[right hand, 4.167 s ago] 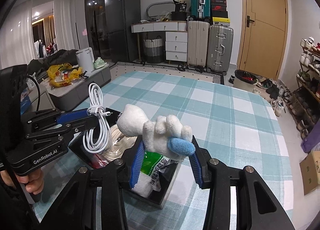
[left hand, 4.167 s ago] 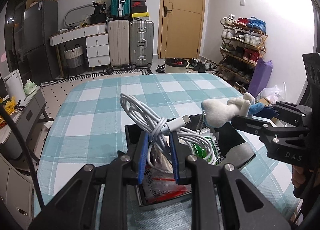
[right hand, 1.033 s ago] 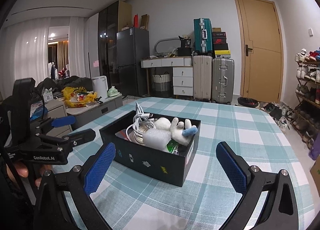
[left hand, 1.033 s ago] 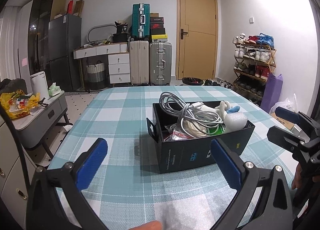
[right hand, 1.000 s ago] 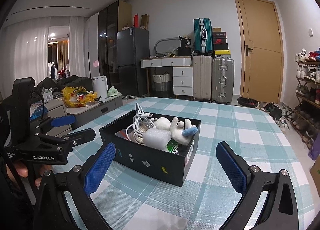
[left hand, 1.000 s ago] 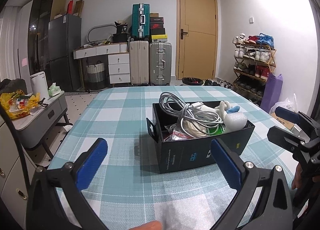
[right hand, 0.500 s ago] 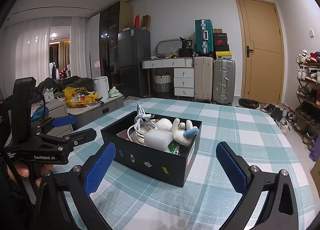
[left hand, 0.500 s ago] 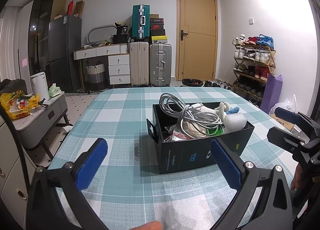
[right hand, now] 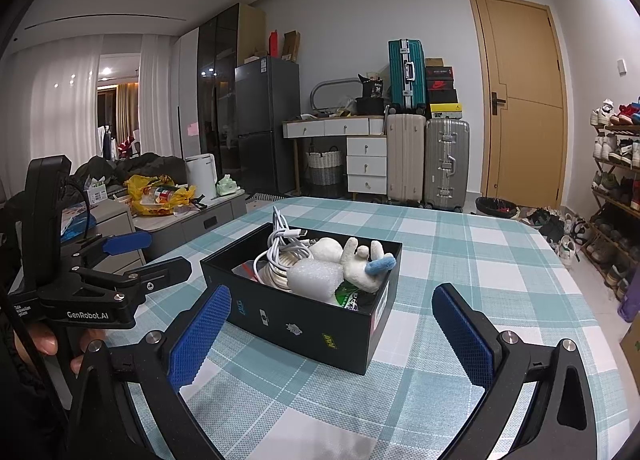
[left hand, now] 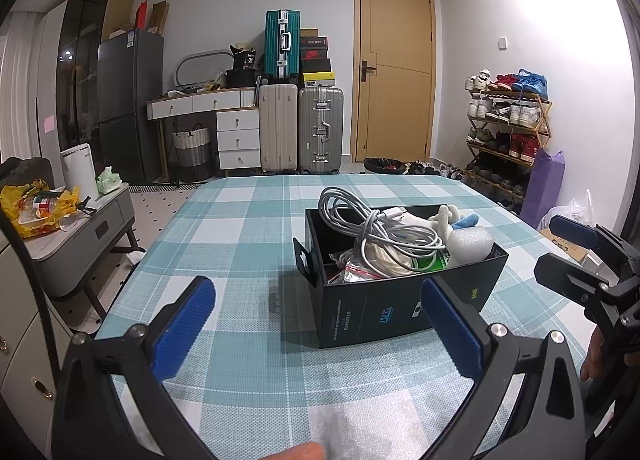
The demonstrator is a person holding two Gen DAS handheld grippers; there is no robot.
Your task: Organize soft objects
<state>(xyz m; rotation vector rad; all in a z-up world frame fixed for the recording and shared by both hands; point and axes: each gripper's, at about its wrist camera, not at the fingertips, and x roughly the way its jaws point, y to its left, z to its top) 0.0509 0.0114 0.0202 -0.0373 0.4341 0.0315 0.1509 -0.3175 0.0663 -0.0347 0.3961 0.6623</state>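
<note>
A checked tabletop (left hand: 240,244) carries a black box (left hand: 400,304) near its middle, packed above the rim with soft things. Both tools hang back from it on the near side, the left tool (left hand: 320,324) and the right tool (right hand: 332,336) each with blue pads spread wide and nothing between them. In the box, a coiled white cable (left hand: 376,228) rides highest at one end, loops standing clear of the wall; a white plush toy (right hand: 356,256) with a blue tip lies beside it; a foam block (right hand: 316,276) sits against the toy, with a green packet (right hand: 348,300) wedged under them at the corner. Sorting looks complete or close to it. The risk now lies in the heap itself: the cable is springy and only resting on top, so a nudge to the box, or a tool brushing a loop, could spill the coil onto the cloth and drag the toy with it.
</note>
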